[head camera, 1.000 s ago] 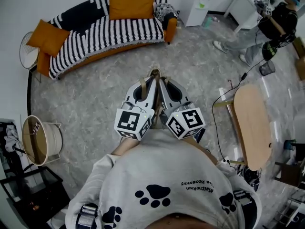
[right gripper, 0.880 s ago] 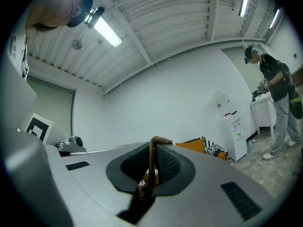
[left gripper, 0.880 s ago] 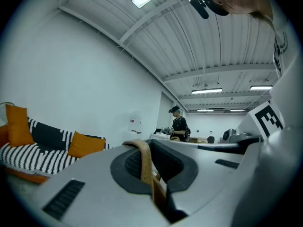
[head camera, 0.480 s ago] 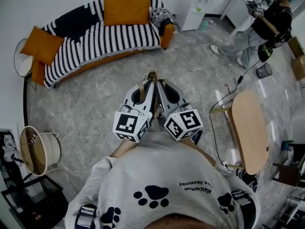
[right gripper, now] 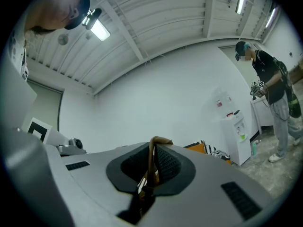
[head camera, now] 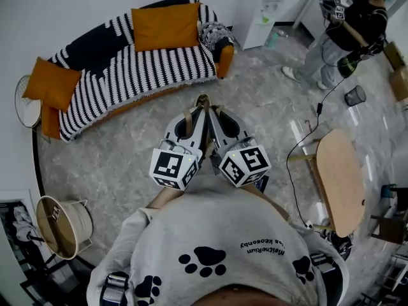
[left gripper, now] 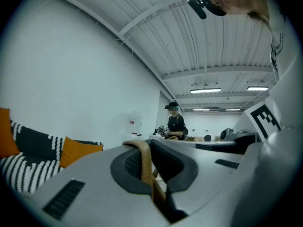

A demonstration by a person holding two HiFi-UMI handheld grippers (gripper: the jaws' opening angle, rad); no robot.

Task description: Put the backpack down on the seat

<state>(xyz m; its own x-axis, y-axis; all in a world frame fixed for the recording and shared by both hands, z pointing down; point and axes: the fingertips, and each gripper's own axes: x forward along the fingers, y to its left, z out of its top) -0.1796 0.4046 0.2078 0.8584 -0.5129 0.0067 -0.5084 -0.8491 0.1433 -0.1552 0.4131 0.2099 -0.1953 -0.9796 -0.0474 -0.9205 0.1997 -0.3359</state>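
Over the grey floor [head camera: 115, 152], in front of the person's chest, the left gripper [head camera: 199, 110] and the right gripper [head camera: 215, 112] are held side by side and point level toward the sofa [head camera: 140, 75]. Their tips almost touch. Both sets of fingers are closed tight. In the left gripper view, the left gripper [left gripper: 144, 145] pinches a flat tan strap [left gripper: 146, 167] that loops up over its tip. In the right gripper view, the right gripper [right gripper: 154, 143] pinches a thin tan strap [right gripper: 151, 157] in the same way. From the head view, the tan backpack straps [head camera: 204, 98] stick out where the two tips meet. The rest of it probably hangs under the grippers, but it is hidden, so this cannot be told for sure. The sofa is black and white with stripes. It stands well apart from the grippers, and its seat has no bag on it. One orange cushion [head camera: 164, 25] leans on its back, and another orange cushion [head camera: 51, 83] sits at its left end. A round wooden desk [head camera: 341, 177] stands at the right. A basket [head camera: 60, 225] stands at the lower left. Another person [head camera: 344, 30] stands far off at the top right, near a white water machine [head camera: 258, 5].
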